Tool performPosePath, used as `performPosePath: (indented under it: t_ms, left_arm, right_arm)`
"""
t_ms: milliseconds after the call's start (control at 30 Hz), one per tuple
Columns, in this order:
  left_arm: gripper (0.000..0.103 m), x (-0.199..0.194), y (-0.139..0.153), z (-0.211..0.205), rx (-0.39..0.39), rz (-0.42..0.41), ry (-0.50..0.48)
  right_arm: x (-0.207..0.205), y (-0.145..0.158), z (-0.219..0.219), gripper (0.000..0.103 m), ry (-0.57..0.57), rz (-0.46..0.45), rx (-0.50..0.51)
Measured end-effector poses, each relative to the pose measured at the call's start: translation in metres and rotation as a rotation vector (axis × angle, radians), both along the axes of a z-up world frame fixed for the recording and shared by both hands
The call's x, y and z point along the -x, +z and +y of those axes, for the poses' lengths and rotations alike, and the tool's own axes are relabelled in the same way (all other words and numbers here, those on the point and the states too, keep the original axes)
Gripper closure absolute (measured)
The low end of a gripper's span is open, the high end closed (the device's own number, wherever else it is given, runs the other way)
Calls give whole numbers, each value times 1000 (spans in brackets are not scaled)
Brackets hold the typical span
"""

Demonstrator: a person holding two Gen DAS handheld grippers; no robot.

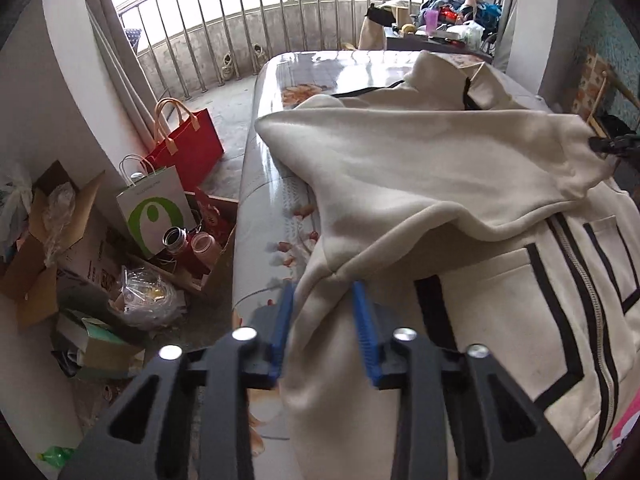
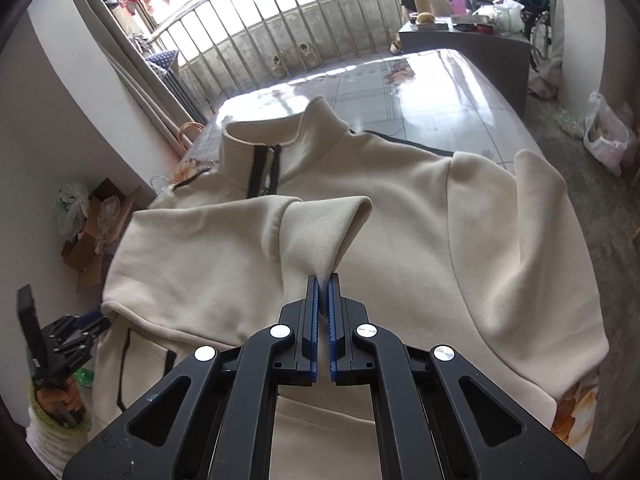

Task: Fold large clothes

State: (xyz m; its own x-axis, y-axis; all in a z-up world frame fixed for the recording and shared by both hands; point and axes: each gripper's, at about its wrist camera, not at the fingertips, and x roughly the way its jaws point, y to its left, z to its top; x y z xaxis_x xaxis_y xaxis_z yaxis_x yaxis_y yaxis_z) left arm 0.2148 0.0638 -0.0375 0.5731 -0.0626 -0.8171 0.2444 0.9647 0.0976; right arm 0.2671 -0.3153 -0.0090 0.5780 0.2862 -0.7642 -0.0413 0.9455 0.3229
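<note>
Your right gripper (image 2: 323, 280) is clenched on the ribbed cuff (image 2: 320, 232) of a sleeve, its blue pads pinching the fabric into a peak at the centre of the right wrist frame. That sleeve lies folded across the chest of the cream jacket (image 2: 400, 240), which fills the middle of the frame, with its stand collar (image 2: 276, 136) toward the upper left.

Your left gripper (image 1: 323, 292) has a bunch of the jacket's side fabric between its blue pads at lower centre of the left wrist frame; whether they press on it, you cannot tell. The black-trimmed zipper (image 1: 592, 312) runs down the right side there.

The jacket lies spread on a glossy floral table (image 2: 432, 92). At the left of the left wrist frame, a red bag (image 1: 188, 144) and cardboard boxes (image 1: 36, 272) sit on the floor.
</note>
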Motion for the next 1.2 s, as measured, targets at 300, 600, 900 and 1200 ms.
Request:
performPosePath:
  t_ms: [300,600,900,1200]
  left_arm:
    - [102,-3,14,68,144,-33,229]
    - [77,-81,14,72,623,226,201]
    - [96,-143,-13,44,638,325,197]
    - [99,-117,35,58,652,69,85]
  right_arm:
    - [13,9,-10,101,35,-9,-70]
    - [-12,-27,-21,75,4,99,-104]
    - [-26,-46,-21,83,16,157,-49]
    - [-15,4,-9,101,66,-46,-90]
